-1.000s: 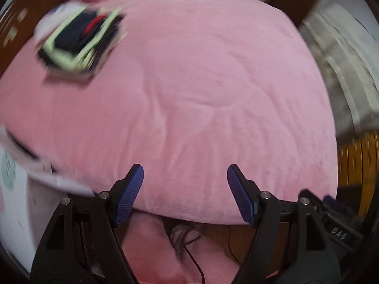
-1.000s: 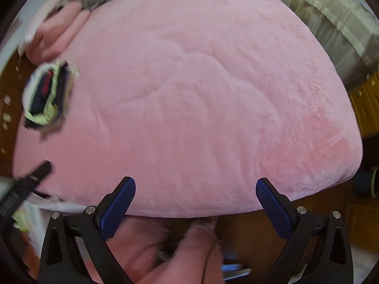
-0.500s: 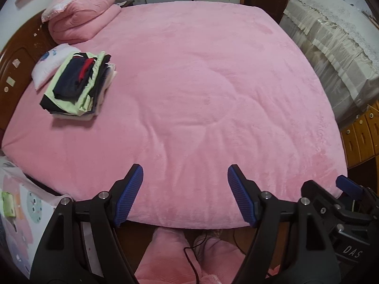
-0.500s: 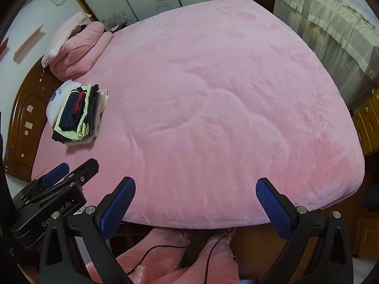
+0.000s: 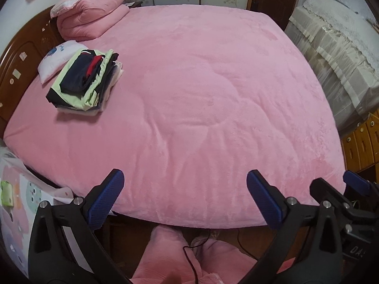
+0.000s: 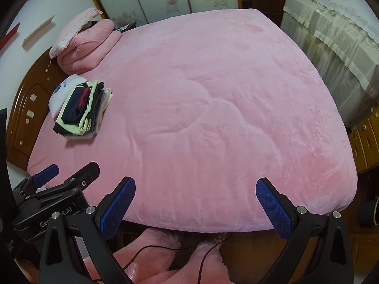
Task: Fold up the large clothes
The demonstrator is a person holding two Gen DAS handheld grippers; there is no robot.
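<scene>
a stack of folded clothes sits near the head end of the bed, on the left side as both cameras look, lying on the pink blanket and just touching a small white pillow behind it. the stack holds several pieces, dark navy and pale green on top, each squared up, so that part of the folding looks done. no loose or unfolded piece of clothing lies anywhere on the blanket, which is spread flat and free of anything but the stack, so either the job is close to finished or the next piece has to be fetched from out of view; the pictures cannot settle which.

the left gripper hangs above the foot edge of the bed with its jaws spread wide and nothing between them. the right gripper is just beside it, also spread wide and holding nothing. both are well apart from the stack.

further out, a rolled pink quilt rests by the wooden headboard, and a covered sofa stands along the right side.
</scene>
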